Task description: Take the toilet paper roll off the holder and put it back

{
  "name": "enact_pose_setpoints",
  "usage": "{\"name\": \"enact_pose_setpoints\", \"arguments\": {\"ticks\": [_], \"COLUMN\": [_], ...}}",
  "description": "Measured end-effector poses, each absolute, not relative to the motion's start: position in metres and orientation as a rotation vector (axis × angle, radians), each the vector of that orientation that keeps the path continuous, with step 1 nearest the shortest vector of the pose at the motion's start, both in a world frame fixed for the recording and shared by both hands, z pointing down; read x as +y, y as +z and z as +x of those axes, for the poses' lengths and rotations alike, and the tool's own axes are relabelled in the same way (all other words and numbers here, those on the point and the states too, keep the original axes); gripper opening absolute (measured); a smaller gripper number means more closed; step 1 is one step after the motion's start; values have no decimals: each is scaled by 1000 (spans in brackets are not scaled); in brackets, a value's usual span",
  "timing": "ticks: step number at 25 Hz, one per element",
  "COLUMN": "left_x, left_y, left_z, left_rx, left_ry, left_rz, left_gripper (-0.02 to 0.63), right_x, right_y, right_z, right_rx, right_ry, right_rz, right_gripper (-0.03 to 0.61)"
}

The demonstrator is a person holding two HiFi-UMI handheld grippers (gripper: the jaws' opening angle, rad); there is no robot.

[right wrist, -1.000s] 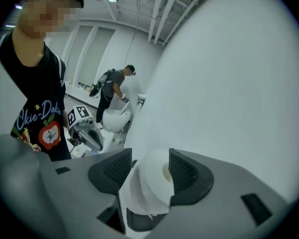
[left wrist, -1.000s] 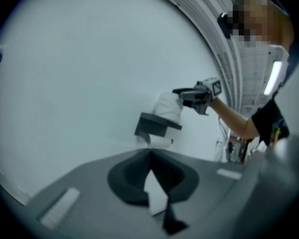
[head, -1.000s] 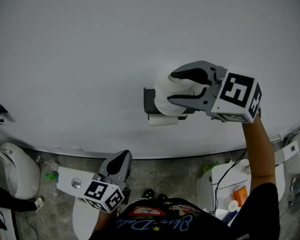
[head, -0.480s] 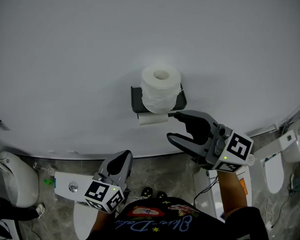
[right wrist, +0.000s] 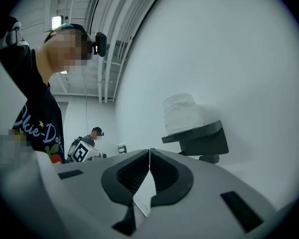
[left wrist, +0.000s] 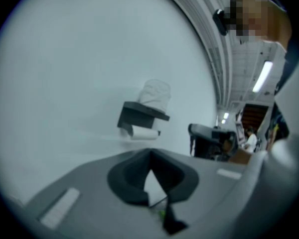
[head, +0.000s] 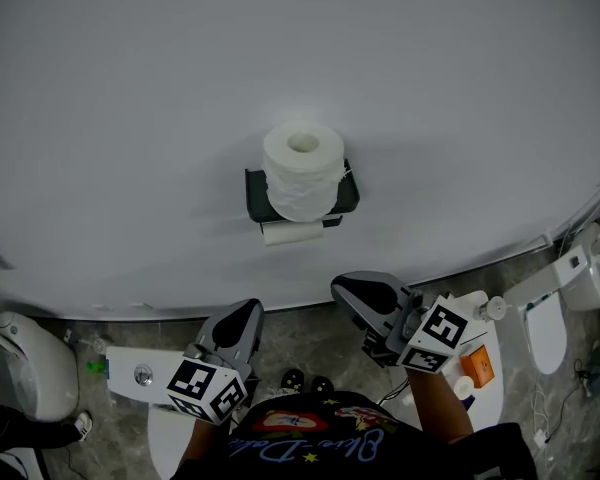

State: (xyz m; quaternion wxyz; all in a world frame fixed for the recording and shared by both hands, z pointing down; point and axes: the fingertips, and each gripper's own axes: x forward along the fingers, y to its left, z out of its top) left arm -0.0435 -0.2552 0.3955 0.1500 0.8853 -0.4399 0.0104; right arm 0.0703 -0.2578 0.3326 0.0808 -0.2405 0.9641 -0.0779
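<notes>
White toilet paper roll [head: 302, 168] atop holder [head: 255, 194] (upright)

Right tool [head: 346, 290] is off the white toilet paper roll [head: 302, 166]. A second ago its jaws stood wide around the roll on top of the dark wall holder [head: 256, 194]. Half a second ago it hung open just near-right of the holder. Now it's pulled well back to the near right, close to the person. Jaws closing, tips meeting, nothing between them. Roll is now fully uncovered, upright on the holder's top, nothing touching it. Head view drifted too: holder and roll sit further left in frame.
</notes>
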Motion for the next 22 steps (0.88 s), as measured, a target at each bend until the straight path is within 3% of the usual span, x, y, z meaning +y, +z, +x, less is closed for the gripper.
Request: {"name": "enact_pose_setpoints", "arguments": {"ticks": [22], "left_x": [-251], "left_y": [400], "left_z": [-51], "left_rx": [-1310], "left_ry": [12], "left_rz": [2502], "left_gripper": [-2], "right_x": [-242], "right_y": [366], "right_z": [47], "right_rx": [2995], "right_ry": [-342], "right_rz": [-652], "right_gripper": [17]}}
